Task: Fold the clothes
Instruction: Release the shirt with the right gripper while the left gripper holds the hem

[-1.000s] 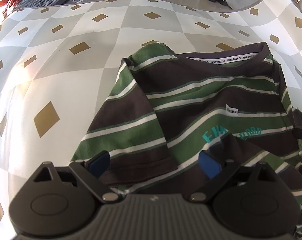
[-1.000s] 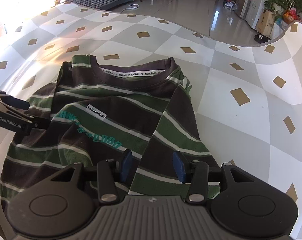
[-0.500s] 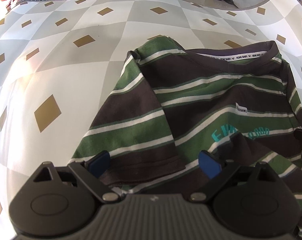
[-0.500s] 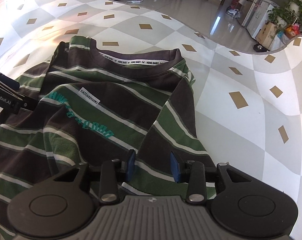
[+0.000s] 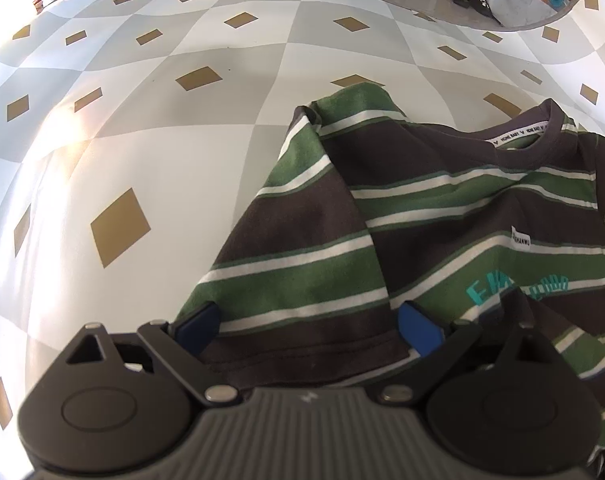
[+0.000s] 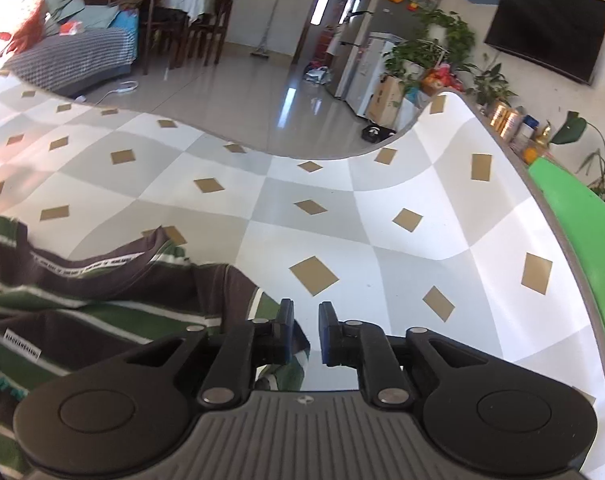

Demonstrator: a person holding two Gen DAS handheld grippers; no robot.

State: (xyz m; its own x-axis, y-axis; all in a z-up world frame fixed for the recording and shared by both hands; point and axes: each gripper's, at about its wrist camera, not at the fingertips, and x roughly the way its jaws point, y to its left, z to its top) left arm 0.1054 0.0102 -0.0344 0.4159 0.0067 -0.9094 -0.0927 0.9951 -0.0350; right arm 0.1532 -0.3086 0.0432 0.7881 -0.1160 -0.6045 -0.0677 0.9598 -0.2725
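A green, brown and white striped shirt (image 5: 454,216) lies face up on the checkered table, collar toward the far side. My left gripper (image 5: 308,328) is open, and the shirt's left sleeve (image 5: 302,280) lies flat between its blue pads. My right gripper (image 6: 305,332) sits low at the shirt's other side. Its fingers are drawn in to a narrow gap, with the edge of the right sleeve (image 6: 290,372) caught low between them. The rest of the shirt (image 6: 102,312) spreads out to the left in the right wrist view.
The table cover (image 6: 342,208) with gold diamonds stretches ahead and to the right, and its curved far edge (image 6: 302,156) drops to the room floor. A green strip (image 6: 574,216) runs along the right edge. Bare cover (image 5: 142,140) lies left of the shirt.
My right gripper has closed from a wide gap to a narrow one at the right sleeve edge, and its view has swung up and to the right. My left gripper has crept forward and stays open.
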